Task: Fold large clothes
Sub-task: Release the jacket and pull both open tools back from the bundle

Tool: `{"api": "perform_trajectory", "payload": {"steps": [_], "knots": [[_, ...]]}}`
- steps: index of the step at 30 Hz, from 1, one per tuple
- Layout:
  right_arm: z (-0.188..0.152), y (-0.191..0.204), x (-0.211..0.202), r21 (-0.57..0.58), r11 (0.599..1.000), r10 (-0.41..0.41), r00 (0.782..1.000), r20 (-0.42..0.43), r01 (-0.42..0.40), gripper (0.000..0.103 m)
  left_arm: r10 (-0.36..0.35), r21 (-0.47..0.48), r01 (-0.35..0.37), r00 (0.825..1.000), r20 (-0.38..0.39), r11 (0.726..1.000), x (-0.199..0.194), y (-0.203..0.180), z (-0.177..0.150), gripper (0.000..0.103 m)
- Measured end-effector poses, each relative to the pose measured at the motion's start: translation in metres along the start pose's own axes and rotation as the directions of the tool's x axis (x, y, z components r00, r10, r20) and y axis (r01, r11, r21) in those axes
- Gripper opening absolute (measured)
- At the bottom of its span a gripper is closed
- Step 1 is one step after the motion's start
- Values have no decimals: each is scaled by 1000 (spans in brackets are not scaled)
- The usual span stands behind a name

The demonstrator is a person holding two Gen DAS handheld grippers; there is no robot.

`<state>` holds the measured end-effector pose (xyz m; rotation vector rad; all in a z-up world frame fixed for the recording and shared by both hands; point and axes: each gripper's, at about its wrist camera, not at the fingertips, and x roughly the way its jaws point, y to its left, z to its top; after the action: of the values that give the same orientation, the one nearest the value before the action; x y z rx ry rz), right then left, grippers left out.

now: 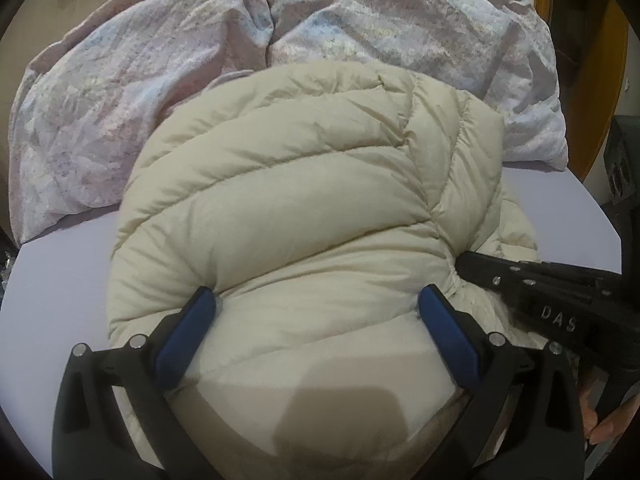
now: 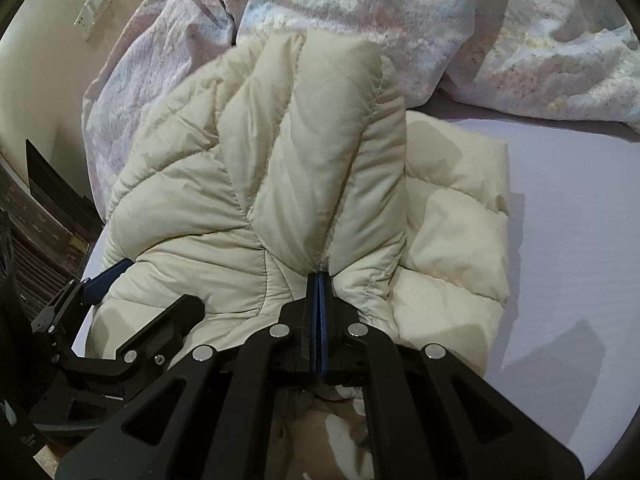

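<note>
Left gripper: jaws spread wide, blue pads straddling a puffy bulge of the cream puffer jacket. Pad tips sit against the fabric on either side of the bulge, no pinch visible. Jacket fills the gap between the fingers and runs under the gripper body.

Right gripper: jaws fully together, pads face to face, tips at a gathered seam of the jacket. Fabric puckers right at the tips; can't tell if any of it is actually caught between the pads.

In the left view the right gripper comes in from the right edge, tip touching the jacket's side; a hand shows at the lower right corner. In the right view the left gripper sits at the jacket's left edge.

Jacket lies bunched on the pale lilac bed sheet, quilted panels up, a folded-over part at its right. Rumpled floral duvet just behind it, touching its far edge. Wall switch plate upper left in the right view.
</note>
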<state>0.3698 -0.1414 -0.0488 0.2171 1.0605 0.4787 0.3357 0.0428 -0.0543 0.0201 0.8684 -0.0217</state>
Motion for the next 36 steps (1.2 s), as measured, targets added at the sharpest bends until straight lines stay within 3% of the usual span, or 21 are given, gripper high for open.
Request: {"api": "perform_trajectory", "payload": {"steps": [6, 8, 9, 10, 12, 14, 16, 19, 25, 36], "knots": [[-12, 15, -22, -54, 996, -67, 997, 32, 68, 3, 13, -33, -12, 1000, 15, 999, -27, 10, -5, 100], [-17, 20, -32, -69, 994, -87, 995, 48, 90, 9, 18, -41, -17, 1000, 17, 999, -38, 16, -8, 100], [-20, 23, -39, -77, 992, -99, 993, 61, 104, 24, 21, -48, -20, 1000, 16, 999, -45, 19, -10, 100], [-24, 25, -46, -85, 988, -124, 989, 77, 131, 49, 24, -53, -24, 1000, 14, 998, -50, 22, -12, 100], [-30, 32, -58, -109, 979, -163, 980, 113, 175, 76, 29, -64, -29, 1000, 7, 998, -63, 30, -18, 100], [-40, 39, -70, -134, 968, -197, 972, 127, 214, 81, 35, -77, -35, 999, 2, 996, -76, 37, -26, 101], [-49, 44, -81, -143, 960, -223, 965, 135, 242, 96, 39, -89, -41, 999, -17, 995, -89, 43, -37, 101], [-64, 53, -96, -147, 953, -240, 958, 156, 263, 102, 44, -94, -46, 999, -30, 995, -104, 44, -54, 101], [-93, 63, -113, -135, 952, -257, 956, 143, 276, 102, 82, -88, -86, 996, -39, 992, -128, 42, -85, 101], [-121, 73, -131, -119, 948, -284, 954, 91, 294, 102, 55, -109, -63, 996, -76, 992, -150, 42, -119, 101]]}}
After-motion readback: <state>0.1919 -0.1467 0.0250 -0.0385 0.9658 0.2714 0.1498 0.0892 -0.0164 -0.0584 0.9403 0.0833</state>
